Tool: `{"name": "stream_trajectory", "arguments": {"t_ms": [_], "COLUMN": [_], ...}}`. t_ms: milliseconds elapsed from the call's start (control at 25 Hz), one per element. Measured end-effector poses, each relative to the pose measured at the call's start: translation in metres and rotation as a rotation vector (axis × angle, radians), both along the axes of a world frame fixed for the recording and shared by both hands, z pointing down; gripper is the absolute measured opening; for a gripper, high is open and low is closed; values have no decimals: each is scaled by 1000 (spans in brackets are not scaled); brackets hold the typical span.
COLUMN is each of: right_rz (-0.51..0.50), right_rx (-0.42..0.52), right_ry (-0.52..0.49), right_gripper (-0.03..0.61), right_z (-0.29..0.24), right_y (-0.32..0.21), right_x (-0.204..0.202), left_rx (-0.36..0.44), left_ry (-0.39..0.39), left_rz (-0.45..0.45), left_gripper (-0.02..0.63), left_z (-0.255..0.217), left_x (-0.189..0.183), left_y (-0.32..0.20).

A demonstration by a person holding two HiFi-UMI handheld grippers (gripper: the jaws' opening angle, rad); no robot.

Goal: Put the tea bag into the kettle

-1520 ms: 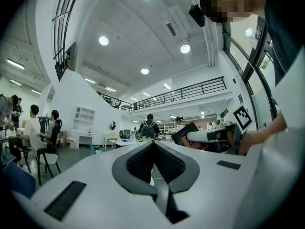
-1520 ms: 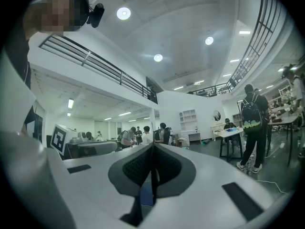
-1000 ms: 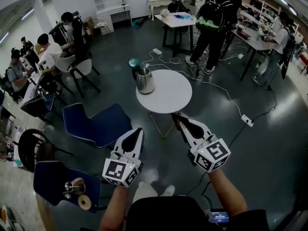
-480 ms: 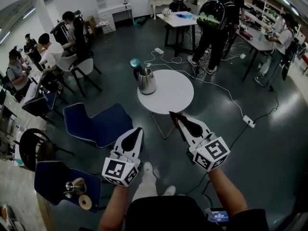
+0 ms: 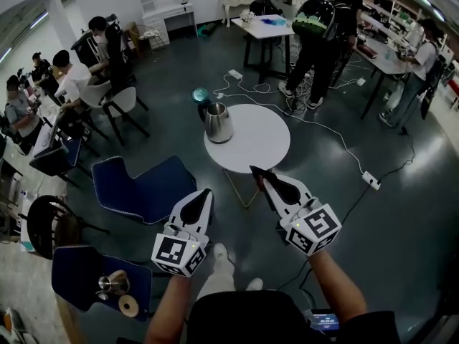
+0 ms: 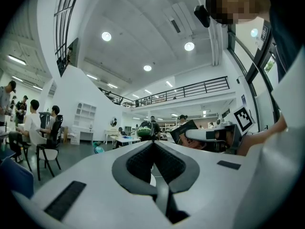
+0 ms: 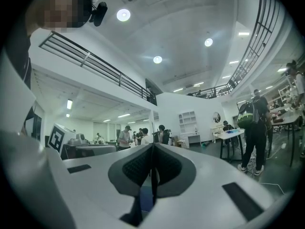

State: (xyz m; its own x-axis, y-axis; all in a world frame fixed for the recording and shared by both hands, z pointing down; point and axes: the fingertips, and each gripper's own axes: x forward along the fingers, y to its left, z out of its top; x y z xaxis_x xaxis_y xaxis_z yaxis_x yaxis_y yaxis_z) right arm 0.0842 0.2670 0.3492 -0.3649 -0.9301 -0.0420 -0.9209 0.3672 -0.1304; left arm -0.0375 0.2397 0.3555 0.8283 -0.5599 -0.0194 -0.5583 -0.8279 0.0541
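A steel kettle (image 5: 217, 122) stands at the left edge of a round white table (image 5: 252, 140), a short way ahead of both grippers. My right gripper (image 5: 262, 180) is shut on a thin flat tea bag (image 5: 257, 172), held in the air just short of the table's near rim. In the right gripper view the tea bag (image 7: 152, 129) shows edge-on as a thin line above the jaw tips of my right gripper (image 7: 153, 147). In the left gripper view the tea bag (image 6: 187, 131) is a dark and reddish square. My left gripper (image 5: 205, 196) (image 6: 153, 144) is shut and holds nothing.
A blue chair (image 5: 147, 185) stands left of the table. A second blue seat (image 5: 93, 274) at lower left carries a metal cup and a tape roll. A cable and a power strip (image 5: 368, 179) lie on the floor at right. People stand and sit around farther tables (image 5: 267, 27).
The person has stepped forward, so table and kettle sit slightly nearer. The right gripper with the tea bag has edged up toward the table's rim. The left gripper has barely moved.
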Motion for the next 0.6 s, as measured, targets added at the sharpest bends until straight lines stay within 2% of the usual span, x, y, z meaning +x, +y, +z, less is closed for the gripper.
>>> {"name": "stream_trajectory", "arguments": {"t_ms": [600], "right_rz": [10], "right_rx": [-23], "right_ry": [-2], "right_gripper": [20], "right_z": [9], "right_y": [-91], "right_x": [6], "left_rx": [-22], "left_ry": [13], "left_rz": [11], "left_gripper": [15], "left_z": [9], "left_x": [9], "left_y": [-91]}}
